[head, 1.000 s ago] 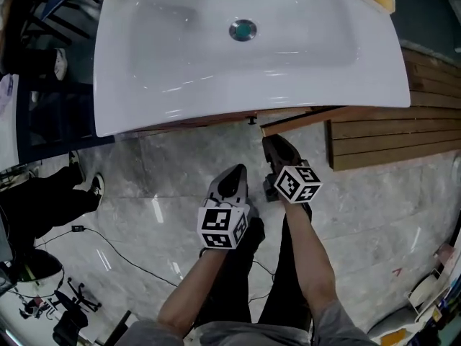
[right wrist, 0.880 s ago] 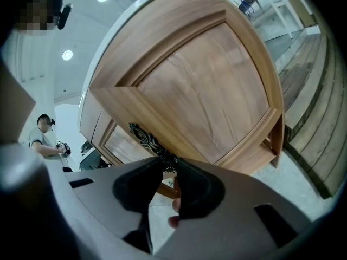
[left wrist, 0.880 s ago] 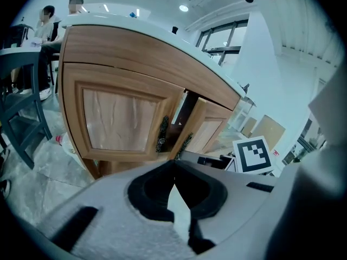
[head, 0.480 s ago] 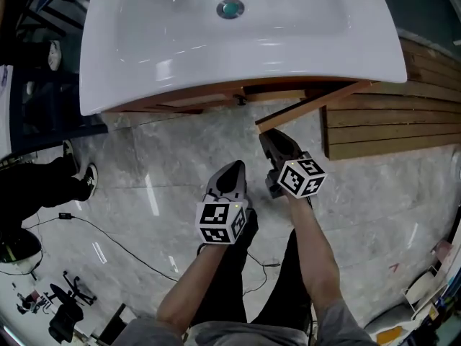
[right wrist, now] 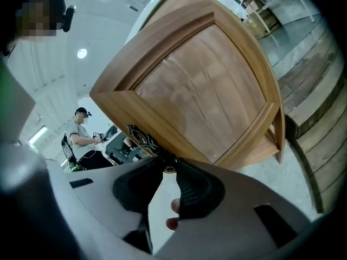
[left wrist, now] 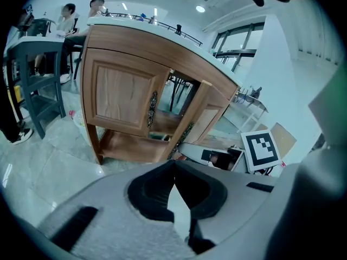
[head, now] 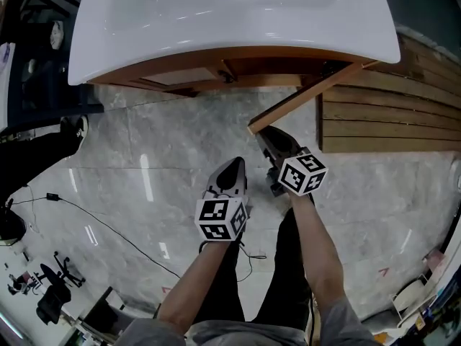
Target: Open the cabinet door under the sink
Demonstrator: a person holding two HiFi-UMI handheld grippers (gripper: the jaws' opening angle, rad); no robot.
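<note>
Door [head: 306, 96] under sink [head: 144, 27] ajar, free edge swung out to centre right of head view, over floor [head: 144, 157]. Right claw [head: 263, 137] clenched on dark ornate handle [right wrist: 142, 136] at door's edge. Left claw [head: 233, 170] lower centre, tips pressed together, empty, apart from cabinet [left wrist: 122, 99].

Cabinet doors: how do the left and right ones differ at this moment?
The left door is shut flush; the right door stands swung out. Nothing touches the left door's handle; the right tongs grip the right door's handle. Both are panelled wood with ornate dark handles.
</note>
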